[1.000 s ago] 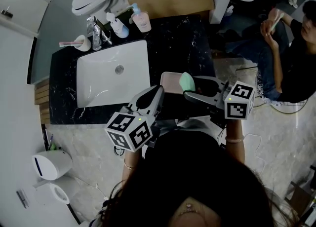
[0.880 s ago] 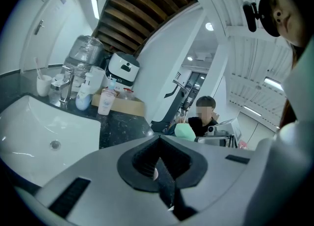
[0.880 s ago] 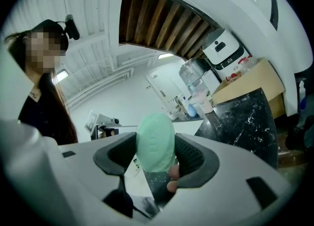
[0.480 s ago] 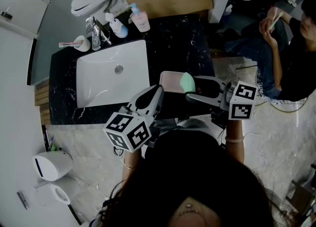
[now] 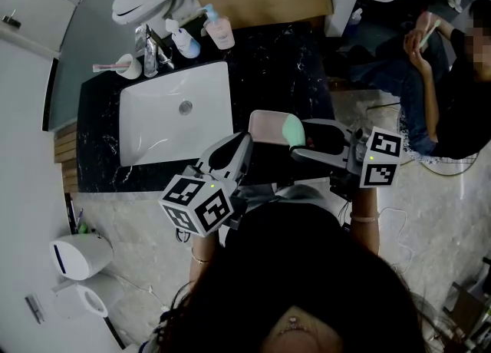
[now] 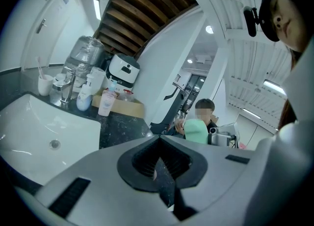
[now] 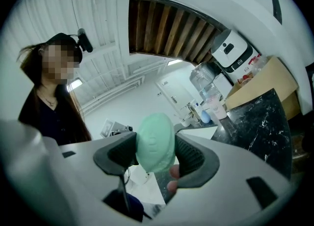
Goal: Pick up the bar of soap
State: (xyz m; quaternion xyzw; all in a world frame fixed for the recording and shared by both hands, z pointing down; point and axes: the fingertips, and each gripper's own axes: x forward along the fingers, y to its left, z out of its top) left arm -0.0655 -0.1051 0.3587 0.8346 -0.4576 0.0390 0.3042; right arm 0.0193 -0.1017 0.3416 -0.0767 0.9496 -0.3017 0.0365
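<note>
Soap showed first in the head view. The mint-green bar of soap [image 5: 292, 130] stood between the jaws of the right gripper [image 5: 296, 137], at the 3 o'clock edge of a pink soap dish [image 5: 263, 127] on the black marble counter [image 5: 284, 67]. The white sink [image 5: 175, 113] lay at 9 o'clock from the dish. The left gripper [image 5: 241, 144] pointed in from 7 o'clock, near the dish, and I could not tell if it touched it.

In the left gripper view, its jaws were pressed together with nothing between them. The soap was visible beyond them at about 1 o'clock.

In the right gripper view, the jaws were clamped on the bar, one ribbed pad on each broad face. The bar stood on its edge, with its upper part above the pads.

I judged the bar light and stiff, but smooth, rounded and probably slippery, more so if wet. The flat faces near the middle looked like the best place to hold. Too strong a squeeze could push it out.
</note>
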